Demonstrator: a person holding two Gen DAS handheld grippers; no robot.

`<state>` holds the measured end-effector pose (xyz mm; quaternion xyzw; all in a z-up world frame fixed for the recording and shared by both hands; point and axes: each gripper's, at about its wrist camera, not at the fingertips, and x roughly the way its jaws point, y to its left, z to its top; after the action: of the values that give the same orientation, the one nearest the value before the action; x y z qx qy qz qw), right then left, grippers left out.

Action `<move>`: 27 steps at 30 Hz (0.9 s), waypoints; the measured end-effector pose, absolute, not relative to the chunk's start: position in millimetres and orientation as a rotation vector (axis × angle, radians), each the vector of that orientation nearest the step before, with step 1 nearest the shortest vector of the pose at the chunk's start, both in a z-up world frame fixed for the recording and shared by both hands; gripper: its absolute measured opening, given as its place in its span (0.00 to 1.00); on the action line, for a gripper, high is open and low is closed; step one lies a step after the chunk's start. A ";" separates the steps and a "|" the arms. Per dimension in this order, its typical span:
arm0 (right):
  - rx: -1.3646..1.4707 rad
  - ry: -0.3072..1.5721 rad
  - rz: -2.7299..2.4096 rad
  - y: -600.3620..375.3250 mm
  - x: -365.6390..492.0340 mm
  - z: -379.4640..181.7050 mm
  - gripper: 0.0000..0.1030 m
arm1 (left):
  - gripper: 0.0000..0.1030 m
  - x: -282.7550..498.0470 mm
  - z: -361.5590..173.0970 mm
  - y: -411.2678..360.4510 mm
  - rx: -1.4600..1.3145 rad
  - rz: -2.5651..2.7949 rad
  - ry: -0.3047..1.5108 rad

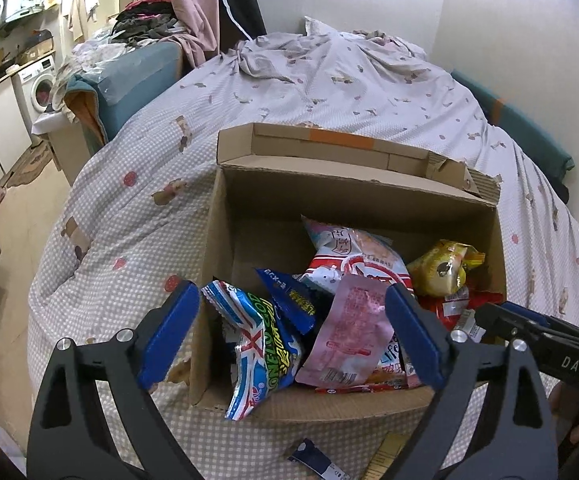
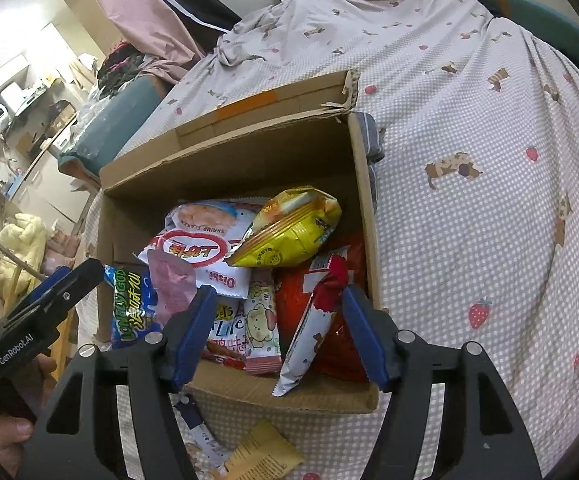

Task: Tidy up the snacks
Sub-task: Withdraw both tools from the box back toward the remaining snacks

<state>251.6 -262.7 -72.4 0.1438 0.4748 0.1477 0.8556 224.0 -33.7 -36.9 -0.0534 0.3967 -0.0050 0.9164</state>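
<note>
An open cardboard box [image 1: 353, 184] [image 2: 225, 152] sits on the bed, holding several snack packets. My left gripper [image 1: 291, 328] is open above the box's near left side, over a blue and green packet [image 1: 261, 332] and a pink pouch [image 1: 349, 332]. My right gripper [image 2: 279, 332] is open above the near right side, over a white and red packet [image 2: 313, 336] that leans on the near wall. A yellow bag [image 2: 293, 228] [image 1: 441, 268] lies on top at the right. Neither gripper holds anything.
A dark blue packet [image 2: 197, 424] [image 1: 317, 460] and a tan packet [image 2: 265, 456] lie on the checked bedspread [image 2: 469, 200] in front of the box. The bed's left edge drops to the floor [image 1: 21, 240]. A wall [image 1: 509, 20] stands at the right.
</note>
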 end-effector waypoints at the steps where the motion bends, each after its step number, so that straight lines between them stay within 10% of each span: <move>1: 0.303 0.998 0.312 -262.8 251.5 -71.7 0.66 | 0.90 222.6 -36.0 -33.0 -0.110 -0.008 0.813; 27: 0.350 0.960 0.331 -267.3 185.5 -43.6 0.85 | 0.90 155.7 -17.1 -12.3 -0.138 0.021 0.797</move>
<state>185.5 -267.3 -43.6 0.1669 0.4571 0.1577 0.8593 155.7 -12.3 -17.1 -0.0672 0.3879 0.0102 0.9192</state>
